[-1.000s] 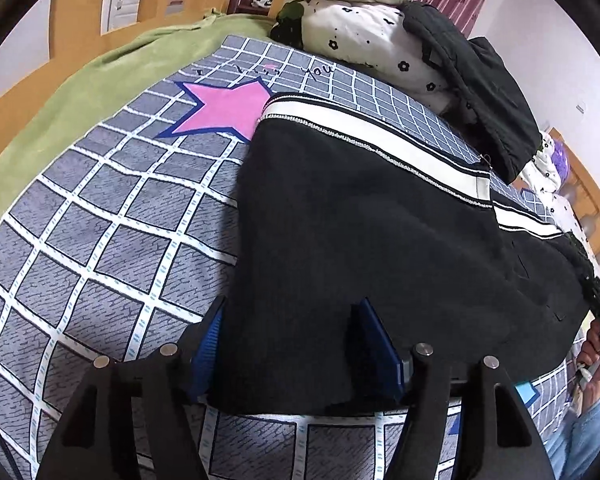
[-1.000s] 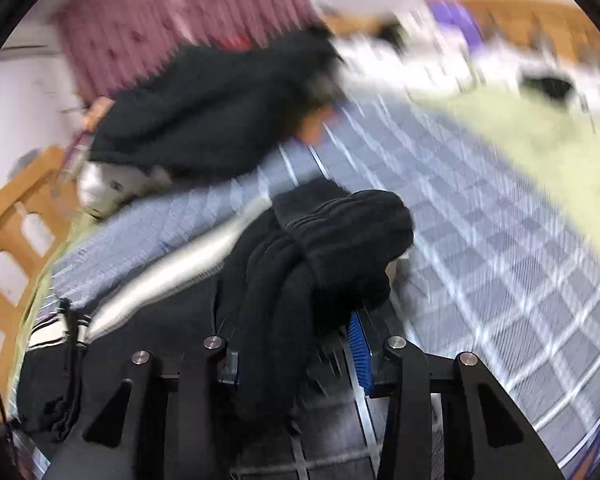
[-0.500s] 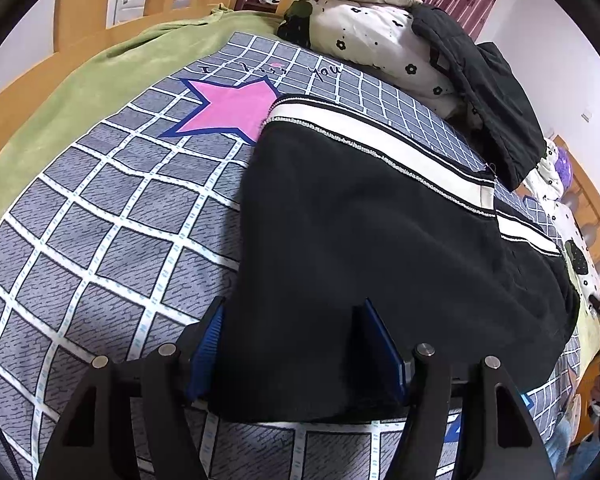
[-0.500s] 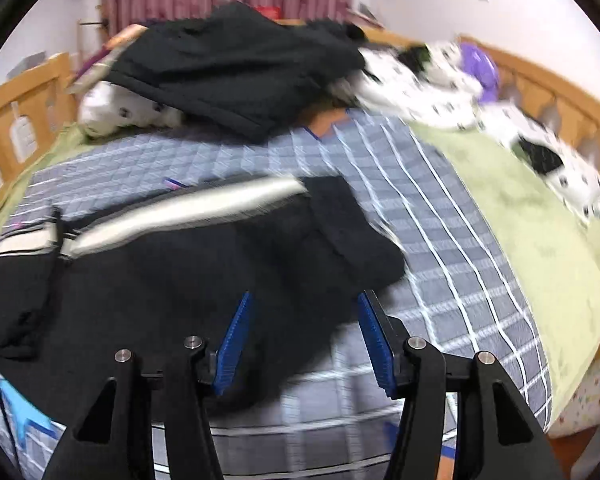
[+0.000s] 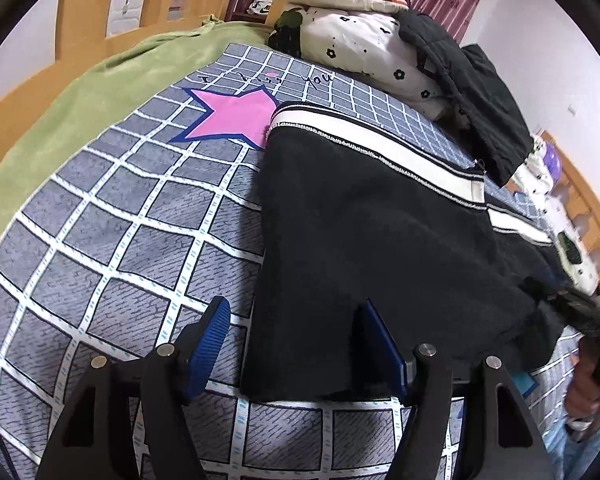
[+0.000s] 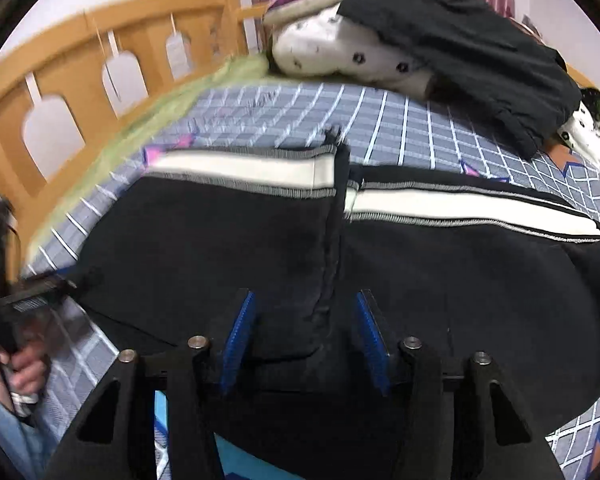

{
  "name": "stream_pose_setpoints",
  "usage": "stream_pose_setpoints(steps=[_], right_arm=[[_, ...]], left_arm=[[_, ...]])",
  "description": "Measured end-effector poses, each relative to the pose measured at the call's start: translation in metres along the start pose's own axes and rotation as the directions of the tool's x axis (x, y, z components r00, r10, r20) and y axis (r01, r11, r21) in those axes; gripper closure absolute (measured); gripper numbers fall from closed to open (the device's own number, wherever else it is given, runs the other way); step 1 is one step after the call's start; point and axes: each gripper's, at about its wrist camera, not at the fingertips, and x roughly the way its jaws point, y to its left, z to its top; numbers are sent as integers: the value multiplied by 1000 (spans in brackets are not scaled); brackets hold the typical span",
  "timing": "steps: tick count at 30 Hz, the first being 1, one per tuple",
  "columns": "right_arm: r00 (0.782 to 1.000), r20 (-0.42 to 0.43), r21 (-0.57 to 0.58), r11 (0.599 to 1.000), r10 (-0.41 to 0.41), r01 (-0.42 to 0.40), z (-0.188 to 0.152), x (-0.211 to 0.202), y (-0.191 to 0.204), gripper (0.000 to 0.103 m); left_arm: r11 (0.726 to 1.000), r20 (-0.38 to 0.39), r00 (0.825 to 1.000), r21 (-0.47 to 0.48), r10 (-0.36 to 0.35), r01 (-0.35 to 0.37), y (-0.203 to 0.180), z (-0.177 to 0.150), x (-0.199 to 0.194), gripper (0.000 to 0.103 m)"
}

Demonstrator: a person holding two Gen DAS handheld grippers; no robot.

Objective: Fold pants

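A: The pants (image 6: 420, 264) lie flat on the bed (image 5: 100, 208), over the grid-patterned cover, black with a white side stripe (image 6: 460, 204). One part is already laid back over the rest; its edge runs up the middle of the right wrist view.

B: And your left tongs (image 5: 296, 344)?

A: Your left tongs stand well apart at the near hem. The right blue pad (image 5: 380, 348) lies on the cloth; the left one sits just off its edge, over the cover. Nothing is pinched.

B: The right tongs (image 6: 304, 336)?

A: They hover low over the doubled edge near the fold, parted. They have just been closing, yet the pads do not press on the cloth; the seam lies between them.

B: How should you take the step in hand?

A: In my judgement the next fold needs both near corners. Gather every layer before you close, or the lower one will drag and crease. Keep the stripe edges aligned, lift evenly, and lay the cloth toward the pillow (image 5: 364, 40) and the dark jacket (image 5: 480, 96) without reaching them.
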Motion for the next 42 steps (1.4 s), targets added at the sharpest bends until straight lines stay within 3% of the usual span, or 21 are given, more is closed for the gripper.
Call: stream_pose_setpoints(steps=[1, 2, 5, 7, 10, 12, 13, 17, 19, 23, 25, 30, 33, 39, 42], right_arm=[[1000, -21, -5, 1000, -10, 10, -2, 5, 2, 97], [999, -33, 1, 1000, 13, -13, -5, 6, 1, 97], [992, 103, 80, 993, 79, -88, -14, -26, -12, 97], [984, 136, 161, 978, 113, -135, -21, -37, -22, 97], [995, 59, 142, 986, 82, -90, -33, -17, -14, 97], [998, -5, 109, 992, 57, -56, -46, 0, -5, 96], [999, 6, 98, 994, 48, -49, -47, -1, -5, 96], [996, 54, 110, 991, 73, -79, -38, -21, -13, 77], [996, 71, 110, 992, 54, -61, -37, -24, -16, 76], [999, 4, 75, 997, 36, -36, -44, 0, -15, 75], [1000, 0, 58, 998, 21, -21, -48, 11, -14, 73], [999, 9, 153, 987, 49, -50, -47, 9, -22, 69], [998, 22, 161, 985, 52, -55, -47, 8, -24, 68], [997, 70, 154, 988, 22, -33, -50, 3, -19, 68], [997, 55, 162, 985, 47, -55, -49, 2, -20, 68]], left_arm=[[1000, 4, 1000, -3, -7, 7, 2, 0, -1, 37], [1000, 11, 1000, -4, -7, 7, 3, 0, -3, 37], [1000, 43, 999, -12, -19, 19, 8, -1, -11, 37], [998, 44, 998, -31, -47, 48, 13, 0, -11, 37], [996, 25, 998, -53, -65, 66, 16, 1, -8, 37], [996, 23, 997, -50, -75, 76, 15, 0, -8, 37], [995, 20, 996, -47, -82, 83, 15, -1, -7, 37], [994, 4, 995, -46, -101, 101, 13, -2, -3, 37], [993, 0, 994, -46, -110, 110, 12, -4, -3, 37], [986, 4, 989, -73, -147, 147, 12, -10, -4, 38], [987, 24, 991, -86, -132, 133, 11, -12, -3, 39], [993, 43, 995, -75, -85, 88, 4, -12, 1, 43], [992, 45, 996, -93, -78, 82, 6, -12, 3, 52], [970, 56, 989, -194, -140, 148, 23, -12, -1, 74], [975, 55, 992, -189, -111, 119, 17, -8, -6, 82]])
